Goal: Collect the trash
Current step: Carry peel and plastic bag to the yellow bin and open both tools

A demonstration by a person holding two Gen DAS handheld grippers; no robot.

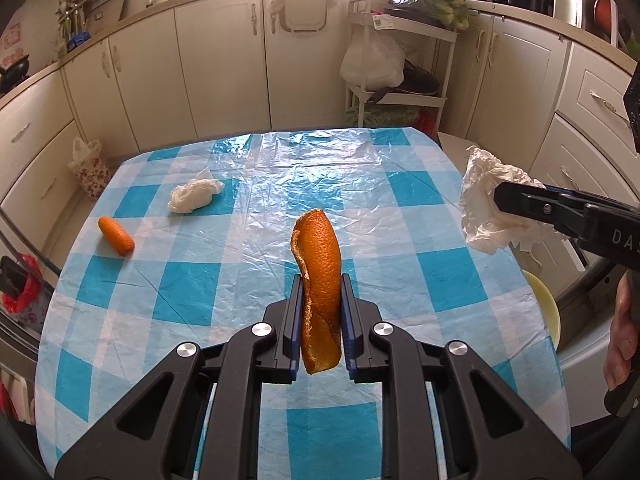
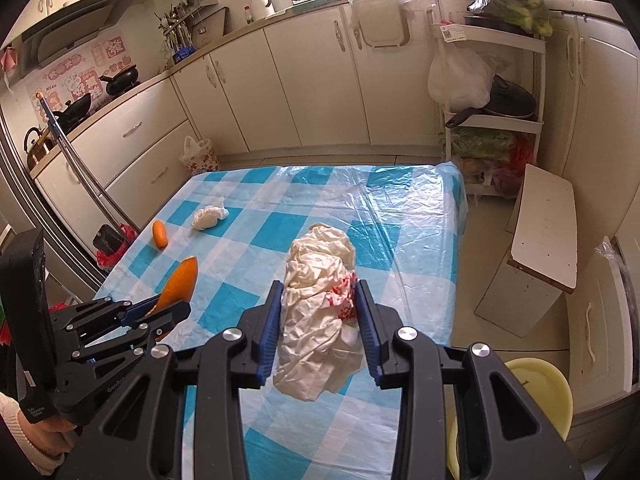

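My left gripper (image 1: pixel 320 284) is shut on a long strip of orange peel (image 1: pixel 320 264), held upright above the blue-and-white checked table (image 1: pixel 200 296). The same peel (image 2: pixel 180 280) and the left gripper (image 2: pixel 170 306) show at the left of the right wrist view. My right gripper (image 2: pixel 318 292) is shut on a crumpled white wrapper (image 2: pixel 320 292) with red print, lifted over the table's right side; in the left wrist view that wrapper (image 1: pixel 484 208) hangs from the right gripper (image 1: pixel 500 198). On the table lie a small carrot piece (image 1: pixel 117 236) (image 2: pixel 159 234) and a crumpled white tissue (image 1: pixel 194 196) (image 2: pixel 210 216).
A pale yellow basin (image 2: pixel 536 392) (image 1: pixel 544 312) stands on the floor by the table's near right corner. A white bench (image 2: pixel 544 232) and a shelf rack (image 2: pixel 492 80) with bags and pans stand at the right. Cabinets line the far wall.
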